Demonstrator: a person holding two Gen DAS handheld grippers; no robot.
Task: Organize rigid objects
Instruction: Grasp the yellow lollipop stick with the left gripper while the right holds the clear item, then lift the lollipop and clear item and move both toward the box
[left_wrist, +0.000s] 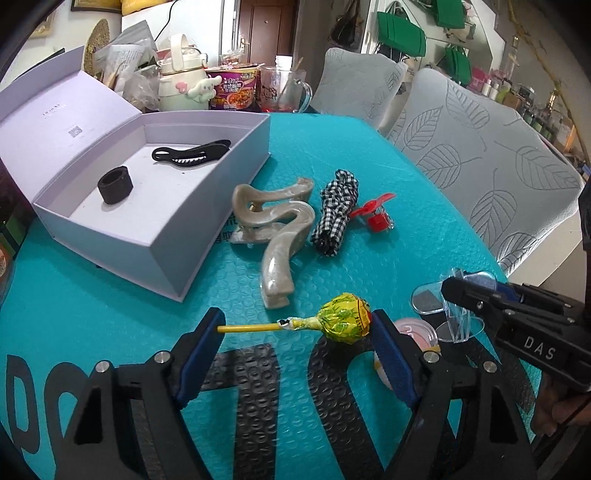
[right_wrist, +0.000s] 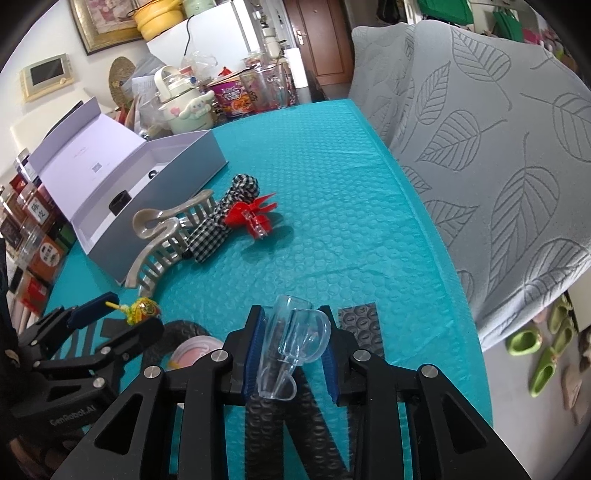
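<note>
With my left gripper (left_wrist: 295, 332) clamped end to end on the lollipop (left_wrist: 343, 319) and my right gripper (right_wrist: 291, 354) pinching the clear stand (right_wrist: 295, 339), I judge the far-left box (left_wrist: 221, 173) comes next.

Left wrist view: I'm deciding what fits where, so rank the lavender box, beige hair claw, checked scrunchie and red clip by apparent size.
1. lavender box
2. beige hair claw
3. checked scrunchie
4. red clip

All four lie at a similar distance from the camera, so the order looks reliable.
</note>
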